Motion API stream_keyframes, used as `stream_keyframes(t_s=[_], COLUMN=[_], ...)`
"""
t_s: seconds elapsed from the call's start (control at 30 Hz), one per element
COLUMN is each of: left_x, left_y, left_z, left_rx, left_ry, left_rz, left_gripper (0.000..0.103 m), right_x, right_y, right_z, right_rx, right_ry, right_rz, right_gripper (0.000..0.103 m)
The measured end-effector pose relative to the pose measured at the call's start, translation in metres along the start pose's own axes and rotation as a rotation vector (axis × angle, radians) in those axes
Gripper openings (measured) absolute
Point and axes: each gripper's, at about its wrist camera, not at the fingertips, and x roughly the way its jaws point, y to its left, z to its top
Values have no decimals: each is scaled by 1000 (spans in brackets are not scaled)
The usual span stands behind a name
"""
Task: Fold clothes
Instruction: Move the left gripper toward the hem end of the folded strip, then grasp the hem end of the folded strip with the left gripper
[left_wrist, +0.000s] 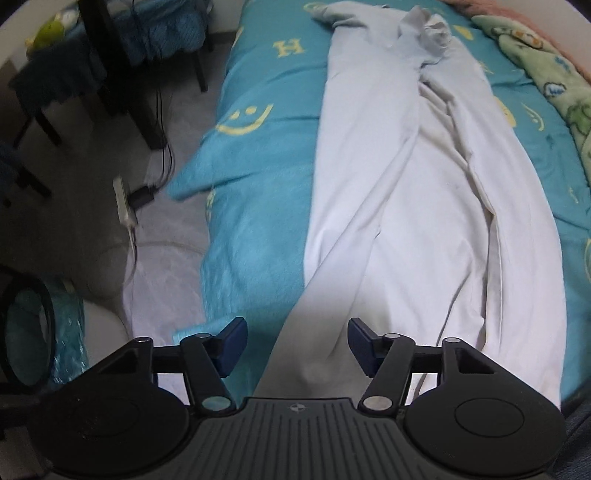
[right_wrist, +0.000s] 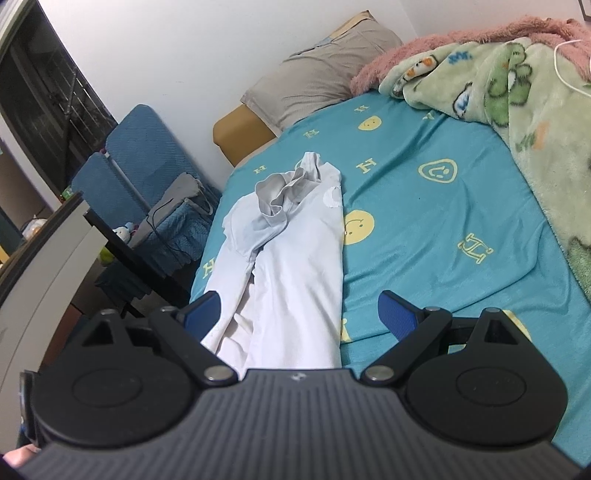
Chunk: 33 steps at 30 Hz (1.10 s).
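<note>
Left wrist view: the left gripper (left_wrist: 295, 345) points steeply down over the near end of a white garment (left_wrist: 406, 221), jaws partly open with cloth between them but not pinched. The garment lies lengthwise on the bed (left_wrist: 258, 221), beside its left edge, collar end far.

Right wrist view: the right gripper (right_wrist: 299, 317) has its jaws wide apart and empty, straddling the garment's (right_wrist: 291, 266) near hem. Judged step: taking the near end; next, both jaws must close on the hem and carry it toward the collar.

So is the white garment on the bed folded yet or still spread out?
Partly folded: the white garment lies as a long narrow strip, sides lapped inward, collar end bunched.
</note>
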Motion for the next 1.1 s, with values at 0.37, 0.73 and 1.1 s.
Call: stream_keyframes(t_s=[0.37, 0.73, 1.1], left_x=[15, 27, -39], left_y=[55, 34, -46], left_z=[3, -13, -40], left_rx=[140, 401, 624], left_ry=[110, 141, 38], left_rz=[-271, -384, -8], left_gripper=[58, 31, 3], right_x=[7, 25, 25], right_y=[-8, 2, 3], right_z=[-3, -9, -16], right_rx=[23, 9, 30], right_ry=[40, 94, 131], right_rz=[-15, -39, -5], right_gripper=[93, 93, 93])
